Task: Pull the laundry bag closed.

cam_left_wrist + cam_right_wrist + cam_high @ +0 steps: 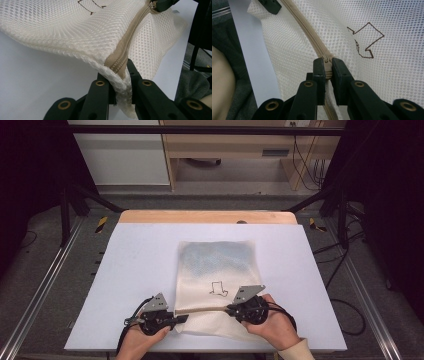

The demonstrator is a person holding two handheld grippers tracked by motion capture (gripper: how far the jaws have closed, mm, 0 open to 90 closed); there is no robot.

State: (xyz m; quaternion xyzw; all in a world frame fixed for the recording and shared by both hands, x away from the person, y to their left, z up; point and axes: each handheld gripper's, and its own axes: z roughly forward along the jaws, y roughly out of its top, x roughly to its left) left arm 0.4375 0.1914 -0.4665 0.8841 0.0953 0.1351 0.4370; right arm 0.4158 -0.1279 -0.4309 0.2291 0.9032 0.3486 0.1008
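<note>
A cream mesh bag (216, 270) lies flat on the white table (130, 270), near its near edge. The left gripper (172, 319) has its jaws clamped on the bag's near-left corner at the end of the tan zipper (207, 309). The right gripper (231, 309) pinches the zipper farther right, jaws closed on it, just near the brown outline drawing (218, 289).

a pale table top (140, 270) stands on grey floor (45, 285), with a light wooden desk (225, 150) behind.
</note>
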